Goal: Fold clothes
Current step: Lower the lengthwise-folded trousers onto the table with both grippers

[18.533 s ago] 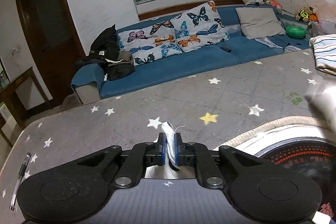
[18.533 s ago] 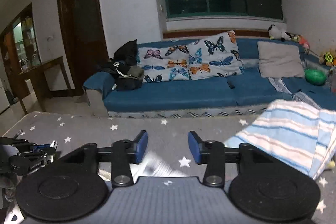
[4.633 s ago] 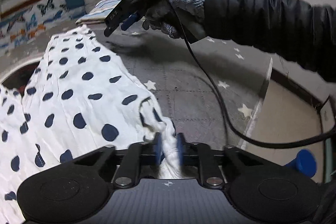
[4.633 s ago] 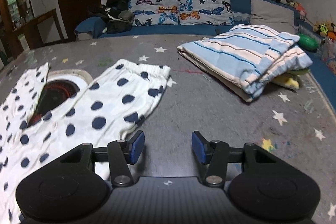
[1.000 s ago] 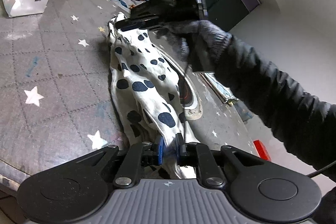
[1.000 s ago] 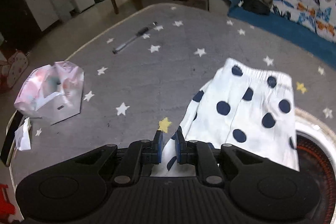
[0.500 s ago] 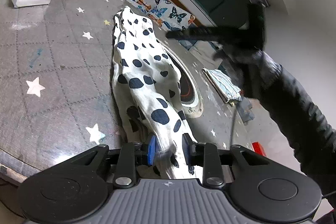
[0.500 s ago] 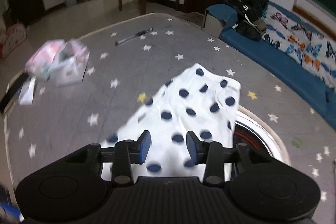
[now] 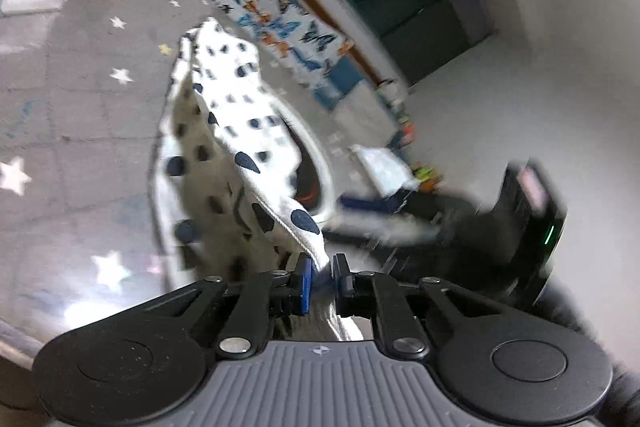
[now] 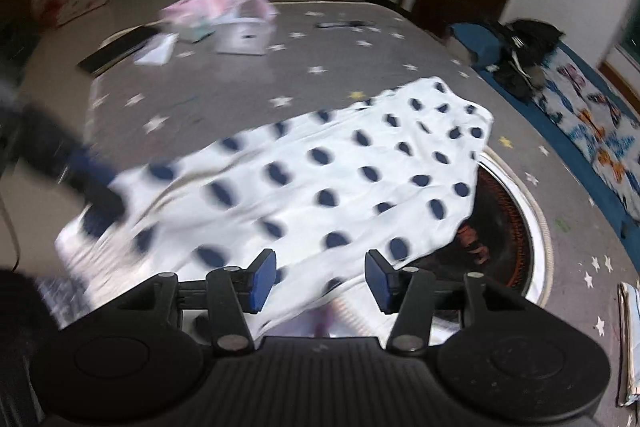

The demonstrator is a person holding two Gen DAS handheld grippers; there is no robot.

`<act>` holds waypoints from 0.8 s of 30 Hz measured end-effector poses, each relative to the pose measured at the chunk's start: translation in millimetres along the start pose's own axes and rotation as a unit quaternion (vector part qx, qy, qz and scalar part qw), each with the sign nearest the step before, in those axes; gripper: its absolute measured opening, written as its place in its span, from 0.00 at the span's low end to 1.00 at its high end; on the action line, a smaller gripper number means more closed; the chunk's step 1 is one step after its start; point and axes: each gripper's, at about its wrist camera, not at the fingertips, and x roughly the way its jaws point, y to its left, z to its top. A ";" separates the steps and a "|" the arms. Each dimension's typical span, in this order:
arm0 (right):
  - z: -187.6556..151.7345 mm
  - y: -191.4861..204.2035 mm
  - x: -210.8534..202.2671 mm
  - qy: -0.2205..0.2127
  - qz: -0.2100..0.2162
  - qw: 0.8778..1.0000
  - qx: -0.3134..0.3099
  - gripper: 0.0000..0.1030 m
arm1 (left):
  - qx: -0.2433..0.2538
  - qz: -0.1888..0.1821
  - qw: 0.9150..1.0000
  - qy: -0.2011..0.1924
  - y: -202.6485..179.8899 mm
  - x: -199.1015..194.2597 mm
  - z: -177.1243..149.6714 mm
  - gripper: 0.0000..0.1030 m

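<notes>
A white garment with dark blue dots (image 10: 360,171) lies folded lengthwise on the grey star-patterned table (image 10: 224,87). My left gripper (image 9: 321,281) is shut on its near edge, and the cloth (image 9: 240,131) runs away from the fingers, lifted and taut. In the right wrist view the left gripper (image 10: 94,187) is a dark blur at the garment's left corner. My right gripper (image 10: 320,281) is open wide just above the garment's near edge, with nothing between its fingers. It shows blurred at the right of the left wrist view (image 9: 384,215), held by a gloved hand.
A black and red round disc with a white rim (image 10: 516,211) lies partly under the garment. A pink and white bag (image 10: 236,23), a pen (image 10: 344,24) and a dark flat object (image 10: 116,51) sit at the far end. The blue sofa (image 10: 580,107) is beyond the table.
The right gripper has let go of the garment, opened wider and swung away toward the near side. The left gripper has tightened on the edge and lifted it.
</notes>
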 end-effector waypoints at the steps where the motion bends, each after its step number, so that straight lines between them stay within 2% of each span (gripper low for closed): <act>1: -3.6 6.6 -3.0 -0.001 0.004 1.000 -0.009 0.49 | -0.007 -0.010 1.000 -0.002 0.2 -0.4 0.1 0.11; 3: -10.9 19.7 -9.0 -0.003 0.011 1.000 -0.026 0.51 | -0.009 0.004 1.000 0.003 4.0 2.0 -2.2 0.12; 10: -22.7 34.0 2.8 -0.005 0.037 0.999 -0.017 0.52 | -0.025 0.076 0.996 0.032 34.0 2.5 -13.6 0.15; 15: -31.1 43.9 11.6 -0.007 0.056 0.998 -0.011 0.51 | 0.035 0.110 0.993 0.033 27.5 -6.8 -15.3 0.23; 18: -36.0 49.8 16.8 -0.008 0.068 0.998 -0.007 0.50 | 0.075 0.116 0.990 0.024 18.3 -18.8 -13.2 0.24; 24: -45.5 47.3 18.3 -0.010 0.085 0.996 0.023 0.50 | 0.106 0.104 0.989 -0.006 6.2 -23.0 11.5 0.23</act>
